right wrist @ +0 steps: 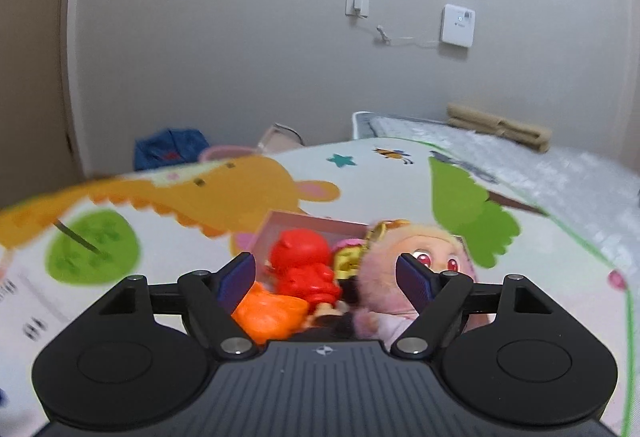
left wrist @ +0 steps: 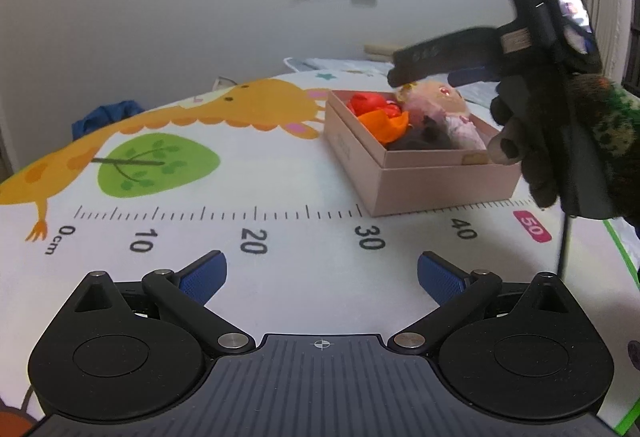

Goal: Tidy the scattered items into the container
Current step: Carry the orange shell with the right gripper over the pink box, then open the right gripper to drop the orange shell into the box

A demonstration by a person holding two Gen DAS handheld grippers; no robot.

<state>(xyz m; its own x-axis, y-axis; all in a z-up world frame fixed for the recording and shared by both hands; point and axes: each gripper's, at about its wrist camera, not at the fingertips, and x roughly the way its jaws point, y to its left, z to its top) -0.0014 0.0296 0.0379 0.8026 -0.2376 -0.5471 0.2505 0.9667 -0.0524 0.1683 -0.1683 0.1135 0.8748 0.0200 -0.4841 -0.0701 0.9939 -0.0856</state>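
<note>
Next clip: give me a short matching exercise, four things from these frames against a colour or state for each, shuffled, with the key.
Things:
1. box
2. plush doll
3. left gripper
4. toy figure

Colour or state:
A. open, over bare mat, holding nothing
B. red, lying inside the box
C. pale pink card, standing on the play mat
D. pink fur, red eyes, in the box

Pairs: 1-C, 2-D, 3-A, 4-B
</note>
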